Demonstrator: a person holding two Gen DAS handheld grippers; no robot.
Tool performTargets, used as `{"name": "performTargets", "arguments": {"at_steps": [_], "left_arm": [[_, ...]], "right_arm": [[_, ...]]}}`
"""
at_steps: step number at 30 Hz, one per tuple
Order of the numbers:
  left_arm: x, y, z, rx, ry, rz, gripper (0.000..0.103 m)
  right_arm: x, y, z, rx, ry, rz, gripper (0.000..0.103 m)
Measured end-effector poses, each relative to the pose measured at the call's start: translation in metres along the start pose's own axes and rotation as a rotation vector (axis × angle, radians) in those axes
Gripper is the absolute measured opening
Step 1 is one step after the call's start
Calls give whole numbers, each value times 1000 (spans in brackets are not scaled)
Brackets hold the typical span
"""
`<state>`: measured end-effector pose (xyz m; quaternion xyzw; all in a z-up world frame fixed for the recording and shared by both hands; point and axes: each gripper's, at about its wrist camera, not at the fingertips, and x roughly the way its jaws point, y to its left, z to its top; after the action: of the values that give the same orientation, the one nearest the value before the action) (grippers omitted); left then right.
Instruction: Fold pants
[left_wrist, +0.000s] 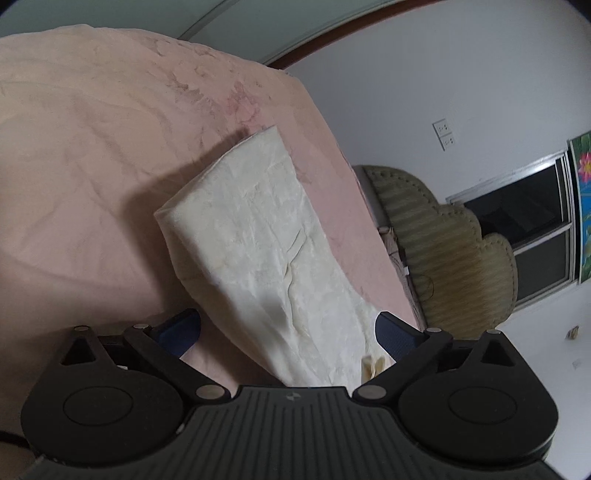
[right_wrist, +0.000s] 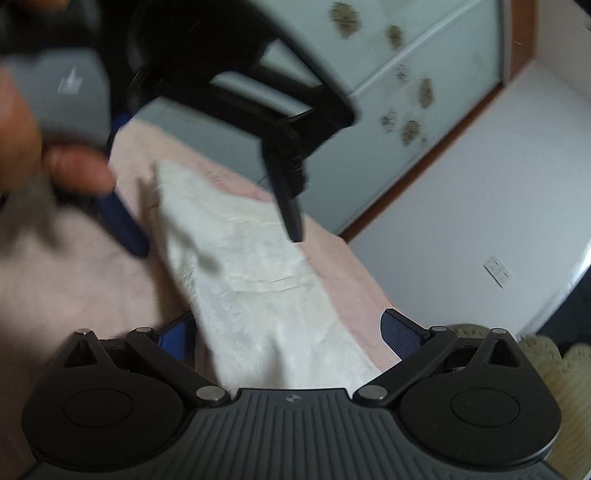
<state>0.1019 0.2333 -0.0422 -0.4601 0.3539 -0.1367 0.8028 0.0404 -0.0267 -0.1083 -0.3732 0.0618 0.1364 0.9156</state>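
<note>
Left wrist view first: my left tongs (left_wrist: 288, 332) stand wide apart, blue pads either side of the near end of the pants (left_wrist: 255, 251), gripping nothing, though whether the pads touch the cloth I cannot tell. The pants are a cream, crinkled strip, already folded narrow, lying on the pink bed cover (left_wrist: 92, 147); their long axis runs straight away from these tongs toward a squared far end, close along the bed's right edge. A small yellowish tag or tie (left_wrist: 371, 365) shows at the near end by the right pad. In the right wrist view my right tongs (right_wrist: 288, 332) are likewise spread open and empty, astride the opposite end of the same strip, so the pants lie lengthwise between my two hands, each about equally near its own end. Further along I see the left tongs, blurred, hovering over the far end with a fingertip (right_wrist: 79, 171) on the grey handle, which bears a pale logo I cannot read. I judge the next fold brings one end over the other along that axis. Beyond: a quilted headboard (left_wrist: 443, 240), wall sockets (left_wrist: 445, 134), a window (left_wrist: 524, 221)
</note>
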Motion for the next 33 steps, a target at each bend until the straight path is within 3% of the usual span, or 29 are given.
{"name": "performTargets", "arguments": {"at_steps": [5, 8, 10, 12, 14, 15, 17, 18, 19, 22, 25, 28, 33], "left_arm": [[22, -8, 13, 6, -43, 20, 102], [31, -11, 18, 9, -60, 42, 101], [34, -14, 20, 33, -56, 50, 98], [34, -14, 20, 55, -62, 81, 88], [34, -15, 19, 75, -72, 132, 60], [33, -13, 19, 77, -81, 160, 52], [31, -10, 18, 78, -89, 181, 33], [31, -8, 19, 83, -88, 185, 30], [30, -6, 19, 86, -90, 188, 19], [28, -6, 18, 109, -99, 194, 15], [25, -23, 10, 210, -143, 236, 13], [19, -51, -8, 378, -217, 298, 13], [7, -100, -43, 632, -321, 326, 12]], "right_arm": [[-4, -27, 3, 114, -6, 32, 103], [-13, -48, 7, 166, 10, 203, 103], [-22, -71, 13, 246, -23, 261, 103], [-18, -93, 17, 324, -25, 259, 103], [2, -104, 11, 368, 28, 228, 103], [14, -105, 4, 376, 76, 217, 101], [38, -103, -14, 403, 191, 231, 79], [47, -100, -24, 427, 252, 262, 62], [54, -96, -35, 452, 297, 306, 51], [52, -95, -43, 492, 291, 353, 40], [47, -101, -36, 517, 262, 379, 35], [48, -115, -36, 604, 244, 398, 36], [65, -128, -50, 703, 282, 396, 36]]}}
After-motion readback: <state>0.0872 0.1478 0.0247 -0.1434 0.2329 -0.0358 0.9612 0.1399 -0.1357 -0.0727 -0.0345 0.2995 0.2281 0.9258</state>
